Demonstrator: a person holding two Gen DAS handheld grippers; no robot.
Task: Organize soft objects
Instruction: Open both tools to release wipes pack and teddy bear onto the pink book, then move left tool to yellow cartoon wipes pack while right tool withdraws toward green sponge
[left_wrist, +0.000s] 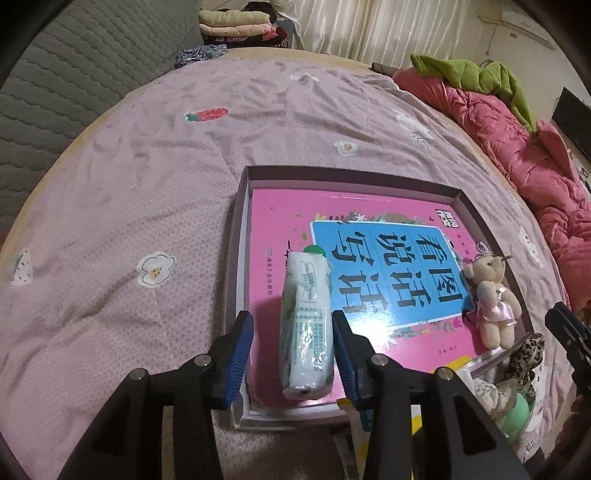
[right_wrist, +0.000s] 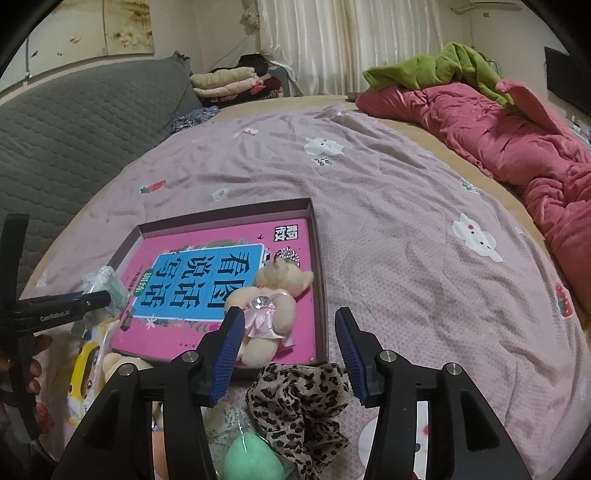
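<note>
A shallow box (left_wrist: 461, 199) holding a pink book (left_wrist: 280, 214) lies on the bed. A white-green tissue pack (left_wrist: 308, 325) lies on the book between the fingers of my left gripper (left_wrist: 293, 350), which is open around it. A small teddy bear in a pink dress (left_wrist: 493, 299) lies in the box at the right; it also shows in the right wrist view (right_wrist: 273, 314). My right gripper (right_wrist: 290, 350) is open and empty above a leopard-print scrunchie (right_wrist: 299, 402) and a mint-green soft ball (right_wrist: 251, 459), just in front of the box (right_wrist: 321, 280).
The bed has a pink patterned sheet (left_wrist: 147, 184). A red quilt (right_wrist: 517, 147) with a green cloth (right_wrist: 443, 62) lies at the far right. A grey headboard (left_wrist: 74, 74) and folded clothes (left_wrist: 236, 22) are at the back. A yellow-white pack (right_wrist: 88, 365) lies left of the box.
</note>
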